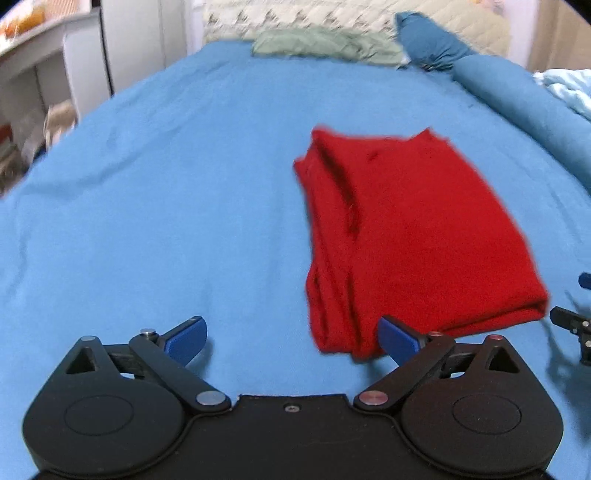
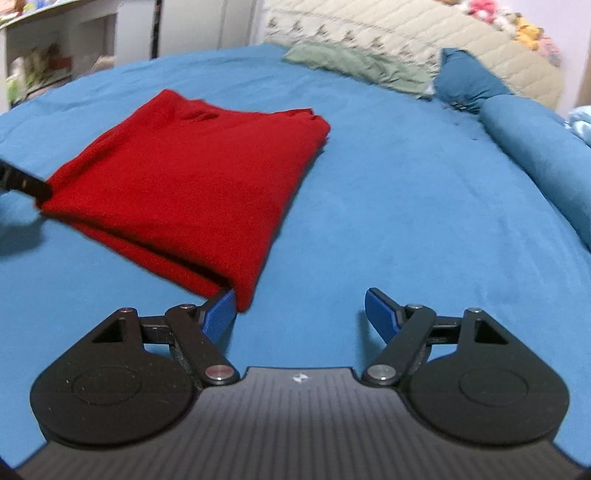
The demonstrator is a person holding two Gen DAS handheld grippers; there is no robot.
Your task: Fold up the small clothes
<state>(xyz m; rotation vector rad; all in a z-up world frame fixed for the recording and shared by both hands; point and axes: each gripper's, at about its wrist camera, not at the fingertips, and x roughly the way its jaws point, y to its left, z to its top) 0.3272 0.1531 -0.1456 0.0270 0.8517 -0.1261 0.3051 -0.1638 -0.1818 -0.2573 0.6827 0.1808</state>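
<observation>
A red knitted garment folded into a thick rectangle (image 1: pixel 406 229) was laid on a blue bed sheet (image 1: pixel 166 203), somewhat toward the foot of the bed and between the two tools. The left gripper (image 1: pixel 291 338) was seen released, its blue pads spread wide over bare sheet, with the near corner of the folded piece just beside one pad (image 1: pixel 397 338) and nothing pinched. The right gripper (image 2: pixel 299 314) was likewise seen wide apart and empty, the opposite near corner of the red bundle lying against or just over its left pad (image 2: pixel 219 314); whether cloth and pad actually touched could not be told. The garment was judged soft, light and limp, with several layers stacked, so that it would sag and slide open if lifted by one layer only. A hold was thought best taken at the thick folded edge nearest the grippers, all layers being caught together at both near corners. The far edge showed uneven, stepped layers that were judged likely to splay. Open sheet was available on both flanks and ahead of the garment. Further back, a pale green crumpled cloth (image 2: pixel 354 66), a dark teal pillow (image 2: pixel 469 81) and a long blue bolster (image 2: pixel 539 155) were ranged near the quilted cream headboard (image 2: pixel 424 33), well apart from the red piece
</observation>
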